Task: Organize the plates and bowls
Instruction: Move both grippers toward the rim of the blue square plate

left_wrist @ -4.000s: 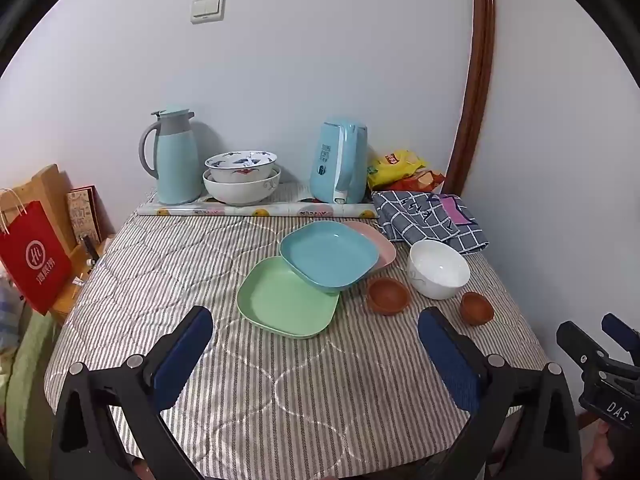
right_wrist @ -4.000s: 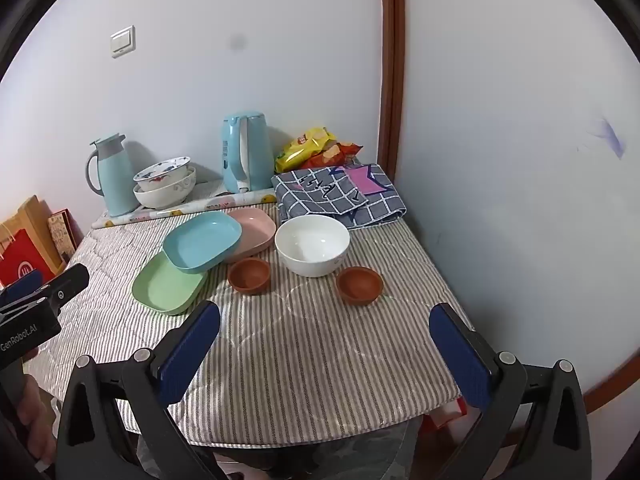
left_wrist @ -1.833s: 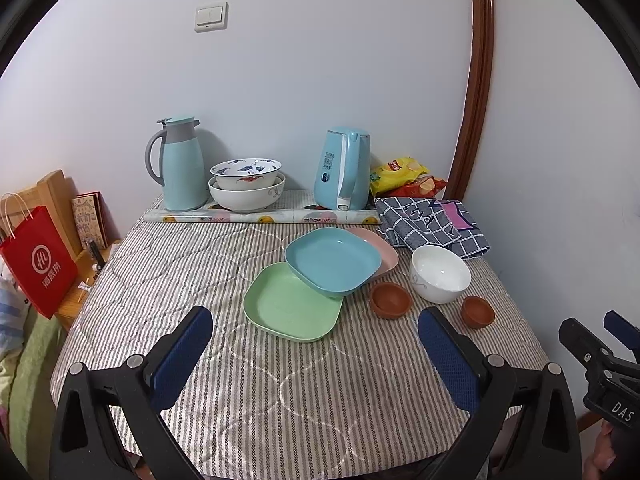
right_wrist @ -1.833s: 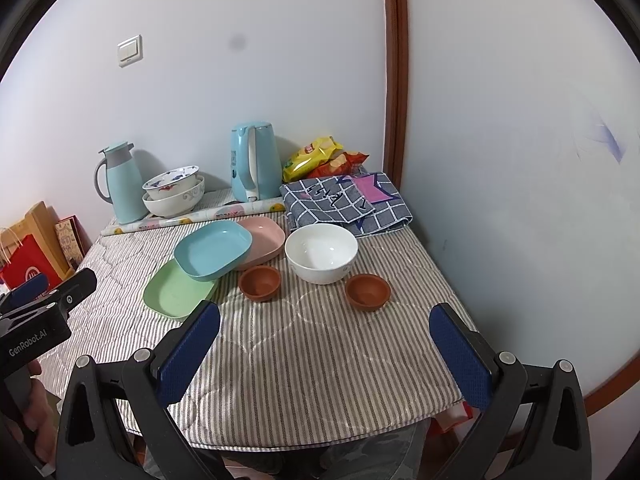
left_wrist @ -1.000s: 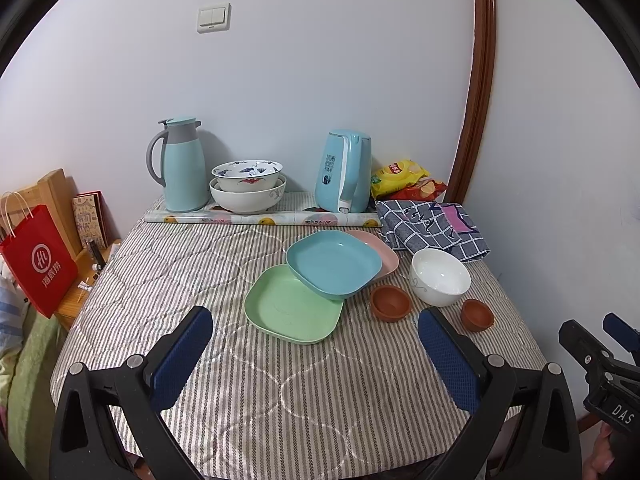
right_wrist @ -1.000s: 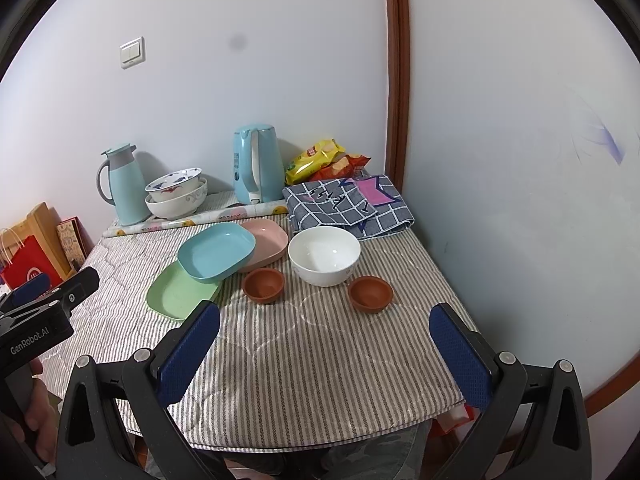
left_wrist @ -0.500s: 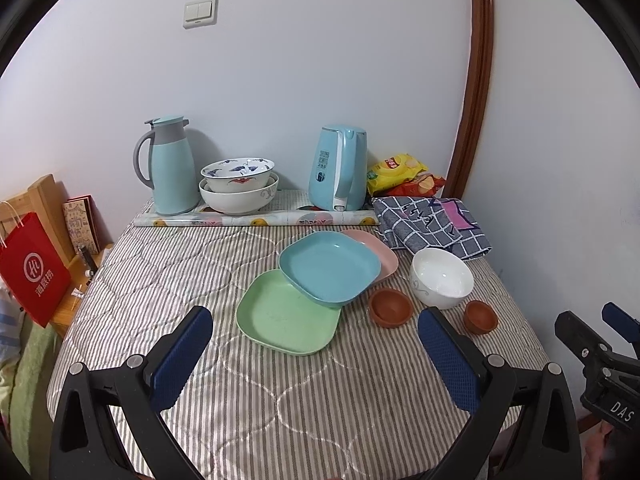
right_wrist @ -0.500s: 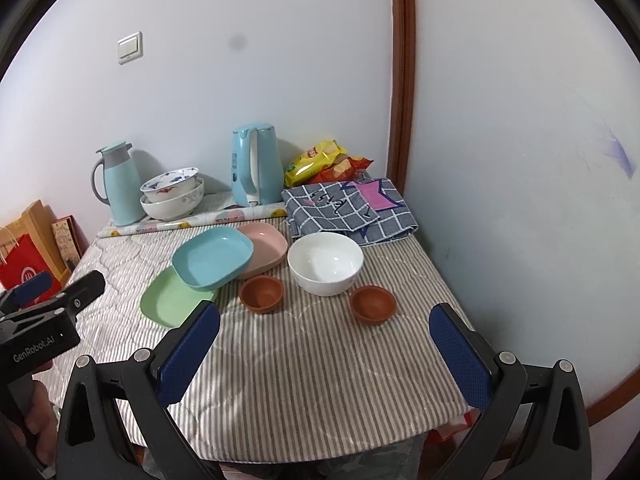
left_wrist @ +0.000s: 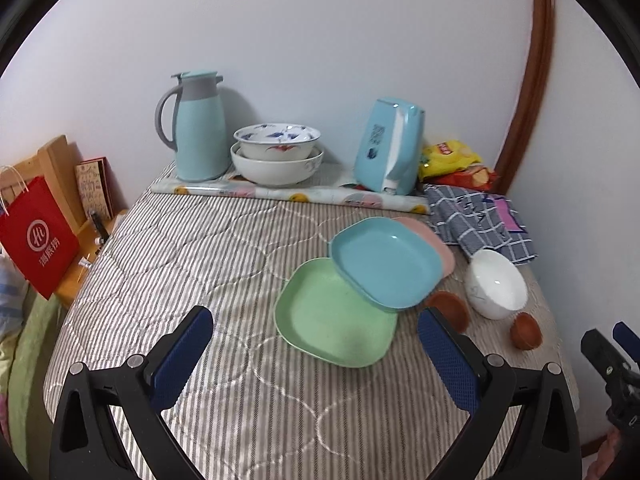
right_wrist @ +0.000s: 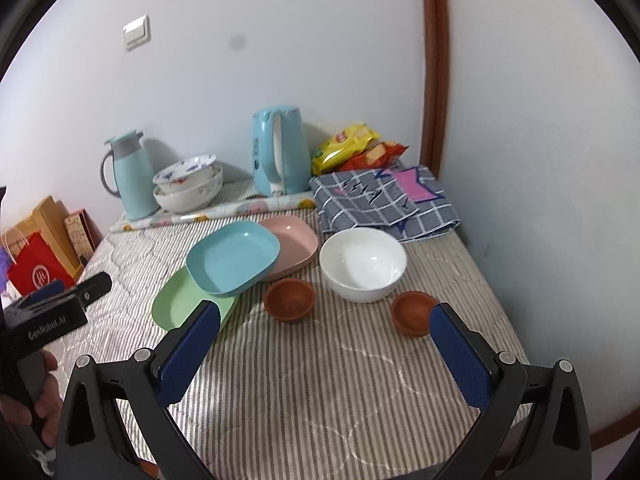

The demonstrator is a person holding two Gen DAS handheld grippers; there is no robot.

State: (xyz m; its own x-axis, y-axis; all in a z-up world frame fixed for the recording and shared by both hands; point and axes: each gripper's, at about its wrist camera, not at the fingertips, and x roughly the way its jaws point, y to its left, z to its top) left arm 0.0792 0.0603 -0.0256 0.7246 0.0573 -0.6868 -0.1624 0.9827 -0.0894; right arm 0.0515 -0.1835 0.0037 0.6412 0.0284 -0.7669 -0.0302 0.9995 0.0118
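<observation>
nothing sorted yet: both the left gripper [left_wrist: 316, 354] and right gripper [right_wrist: 325, 342] gape wide, empty; plates [right_wrist: 234, 258] and white bowl [right_wrist: 363, 264] lie scattered on the worktop [right_wrist: 320, 380].

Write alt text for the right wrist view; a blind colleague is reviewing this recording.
The open right gripper hovers over a striped table holding overlapping blue, pink and green plates, a white bowl and two small brown bowls.

A lived-in home corner: a bench [right_wrist: 304, 364] under a quilted striped cover, pushed against plain white walls. At the back stand a thermos jug [left_wrist: 199, 128], an electric kettle [left_wrist: 390, 152] and snack bags [right_wrist: 352, 146]; a red shopping bag [left_wrist: 34, 236] sits at the left edge.
</observation>
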